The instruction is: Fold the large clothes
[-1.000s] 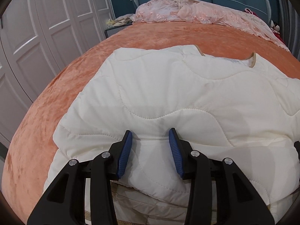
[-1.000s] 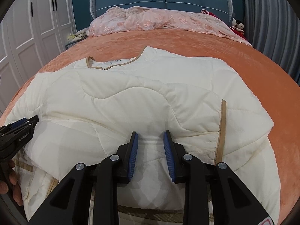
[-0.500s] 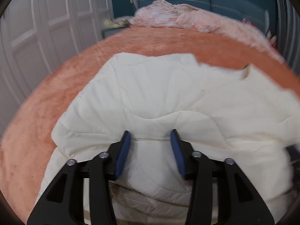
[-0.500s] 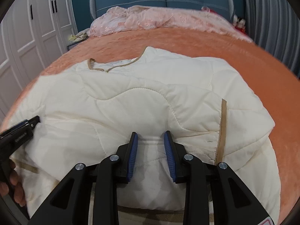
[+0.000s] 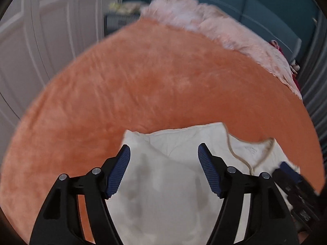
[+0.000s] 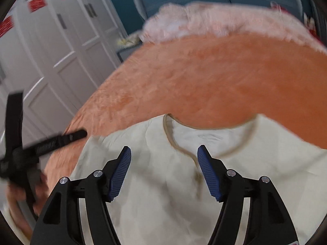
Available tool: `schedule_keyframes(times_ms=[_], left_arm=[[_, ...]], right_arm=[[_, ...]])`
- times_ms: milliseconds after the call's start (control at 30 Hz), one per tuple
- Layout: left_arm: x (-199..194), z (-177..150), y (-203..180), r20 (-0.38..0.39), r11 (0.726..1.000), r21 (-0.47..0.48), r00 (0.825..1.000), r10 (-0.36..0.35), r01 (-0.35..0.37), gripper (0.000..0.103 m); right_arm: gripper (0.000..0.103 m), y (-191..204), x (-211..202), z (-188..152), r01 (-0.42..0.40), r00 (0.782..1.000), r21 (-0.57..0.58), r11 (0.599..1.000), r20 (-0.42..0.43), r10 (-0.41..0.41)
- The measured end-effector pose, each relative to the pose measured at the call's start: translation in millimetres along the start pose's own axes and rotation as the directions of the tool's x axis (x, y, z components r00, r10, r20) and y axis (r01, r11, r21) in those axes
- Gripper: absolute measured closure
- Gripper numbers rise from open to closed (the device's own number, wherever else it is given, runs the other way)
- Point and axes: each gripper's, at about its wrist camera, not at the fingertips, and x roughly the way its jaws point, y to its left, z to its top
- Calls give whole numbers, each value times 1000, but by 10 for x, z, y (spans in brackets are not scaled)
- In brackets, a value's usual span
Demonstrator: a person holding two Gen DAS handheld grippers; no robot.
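Now:
Left hand-held gripper (image 5: pixel 164 168): wide open, holding nothing, low over white jacket (image 5: pixel 163 194).
Right hand-held gripper (image 6: pixel 164 169): wide open too, above tan collar (image 6: pixel 175 143).
Bed (image 5: pixel 143 77): orange.

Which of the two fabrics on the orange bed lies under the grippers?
The cream quilted jacket with tan neckline; the pink lacy blanket lies far off by the headboard.

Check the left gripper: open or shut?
Open. The left gripper has its blue pads spread wide above the cream jacket, gripping nothing.
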Motion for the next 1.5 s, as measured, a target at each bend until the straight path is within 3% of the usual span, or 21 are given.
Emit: schedule_keyframes(times_ms=[167, 300, 333, 367, 400, 433, 533, 633, 833, 1267, 1367, 1433, 1500], left_arm=[[533, -35, 17, -51, 998, 26, 997, 54, -52, 47], [751, -189, 59, -23, 993, 70, 995, 96, -94, 51], [759, -212, 73, -7, 992, 76, 995, 97, -96, 51], [774, -251, 81, 16, 992, 81, 995, 100, -101, 51], [773, -265, 92, 31, 991, 78, 994, 102, -104, 51], [779, -272, 92, 46, 991, 76, 994, 104, -107, 52], [773, -299, 106, 83, 991, 69, 991, 109, -115, 55], [758, -298, 181, 97, 995, 31, 991, 90, -94, 60], [811, -337, 111, 112, 988, 59, 984, 137, -144, 60], [934, -387, -31, 130, 958, 125, 961, 244, -260, 60], [911, -355, -73, 117, 948, 144, 956, 270, -285, 59], [865, -320, -91, 103, 943, 151, 953, 284, -298, 58], [726, -311, -143, 105, 934, 153, 945, 310, -323, 59]], right_arm=[[37, -54, 704, 225, -54, 997, 136, 989, -53, 61], [41, -18, 1121, 131, 1, 988, 107, 994, -152, 15], [50, 14, 1152, 97, -7, 990, 83, 997, -142, 19], [76, 47, 1162, 70, -30, 991, 62, 998, -131, 38], [93, 61, 1178, 52, -50, 990, 53, 997, -132, 56], [99, 78, 1173, 38, -52, 991, 41, 998, -122, 56], [101, 113, 966, 28, -57, 998, 19, 998, -10, 57], [102, 81, 906, 28, -44, 998, 24, 999, 36, 43], [103, -32, 1201, -69, 42, 998, 55, 998, -56, -39], [103, 38, 1269, -115, 114, 992, -3, 993, -47, -114], [101, -44, 1070, -51, 97, 995, 51, 994, -21, -96], [91, -211, 628, -5, 120, 990, 106, 987, 58, -126], [90, -440, 239, 2, 121, 984, 141, 983, 115, -138]])
